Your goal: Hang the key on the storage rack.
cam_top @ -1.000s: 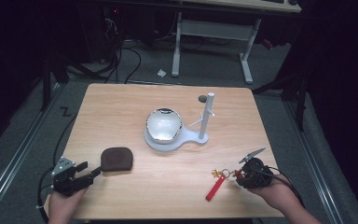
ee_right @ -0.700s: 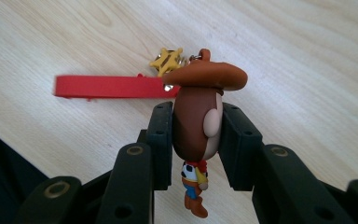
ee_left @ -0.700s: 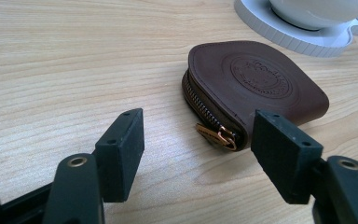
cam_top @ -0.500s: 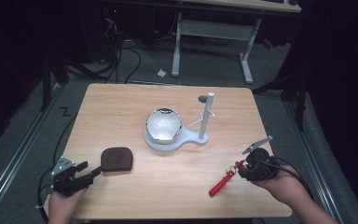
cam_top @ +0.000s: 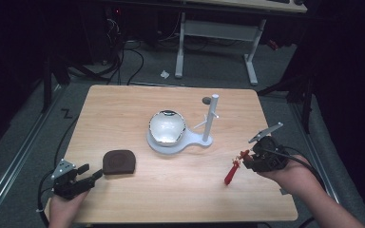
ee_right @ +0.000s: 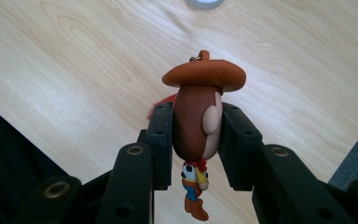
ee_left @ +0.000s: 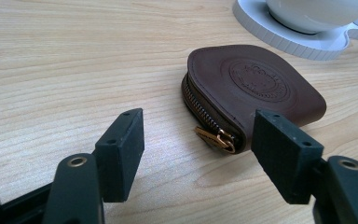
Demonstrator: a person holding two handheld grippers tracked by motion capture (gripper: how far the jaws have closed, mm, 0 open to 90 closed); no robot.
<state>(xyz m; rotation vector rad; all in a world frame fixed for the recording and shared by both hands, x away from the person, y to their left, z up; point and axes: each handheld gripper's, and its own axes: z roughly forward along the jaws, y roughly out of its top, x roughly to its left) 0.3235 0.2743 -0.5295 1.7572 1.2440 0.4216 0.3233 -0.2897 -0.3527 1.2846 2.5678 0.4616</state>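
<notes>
A small cowboy figure (ee_right: 198, 116) with an orange-brown hat is clamped by its head in my right gripper (ee_right: 196, 140), which is shut on it. From the figure a red strap (cam_top: 230, 173) hangs down to the table (cam_top: 123, 109) at the right, below my right gripper (cam_top: 245, 159). At the front left lies a brown leather zip pouch (cam_top: 119, 161). My left gripper (cam_top: 93, 174) stands open just left of it. Up close, the pouch (ee_left: 256, 88) and its brass zip pull lie just beyond the open jaws of my left gripper (ee_left: 200, 140).
A white stand (cam_top: 197, 141) sits mid-table with a shiny bowl (cam_top: 167, 127) on its base and an upright post (cam_top: 212, 114) with a side peg. A small dark disc (cam_top: 206, 100) lies behind the post. Floor cables and a desk frame lie beyond the far edge.
My right gripper has risen and shifted right and away with the cowboy figure; the red strap has come up off the table and hangs. The left gripper and pouch have stayed put.
</notes>
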